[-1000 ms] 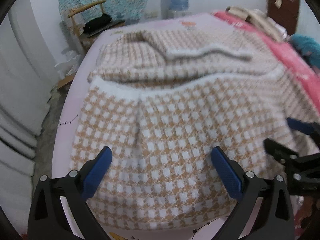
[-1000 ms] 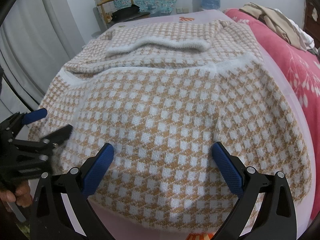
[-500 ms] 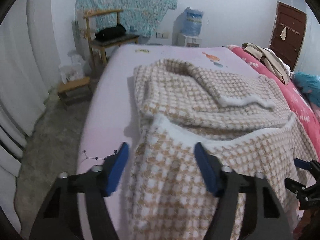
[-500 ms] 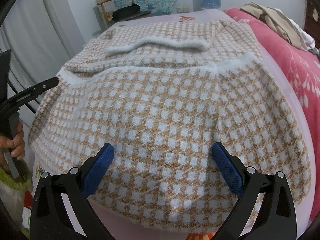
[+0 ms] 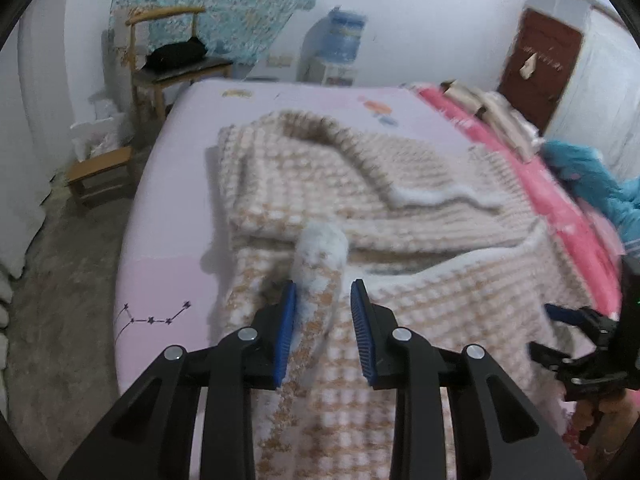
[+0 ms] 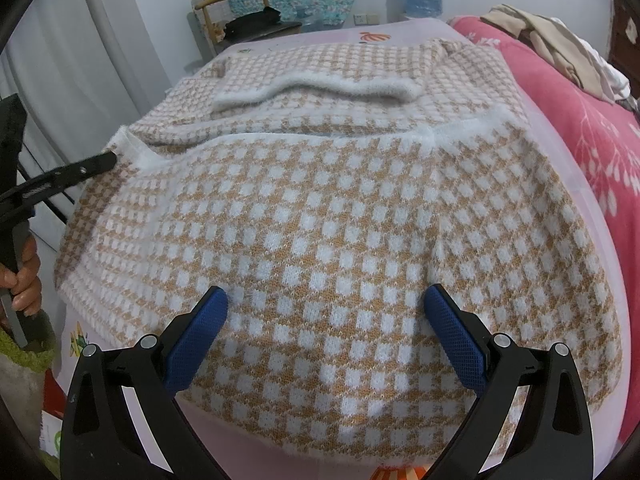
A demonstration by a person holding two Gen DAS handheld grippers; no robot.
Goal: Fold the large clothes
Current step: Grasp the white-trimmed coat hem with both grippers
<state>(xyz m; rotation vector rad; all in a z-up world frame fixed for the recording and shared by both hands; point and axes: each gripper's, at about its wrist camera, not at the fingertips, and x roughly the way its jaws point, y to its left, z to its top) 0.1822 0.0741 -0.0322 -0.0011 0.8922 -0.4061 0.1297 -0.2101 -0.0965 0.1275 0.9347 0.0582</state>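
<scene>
A large tan-and-white checked knit garment with fluffy white trim lies spread on the pink bed, its lower part folded up over the upper part. My left gripper is at the garment's left side, its jaws narrowed around a bunched fold with white trim. It also shows at the left edge of the right wrist view. My right gripper is open, hovering over the garment's near edge; it shows at the right of the left wrist view.
A red floral blanket with piled clothes lies along the bed's right side. A wooden chair, a low stool and a water dispenser stand beyond the bed. Bare floor lies left of the bed.
My left gripper has moved from the near edge to the garment's left side and narrowed its jaws around the trimmed edge. My right gripper has stayed still and open.
</scene>
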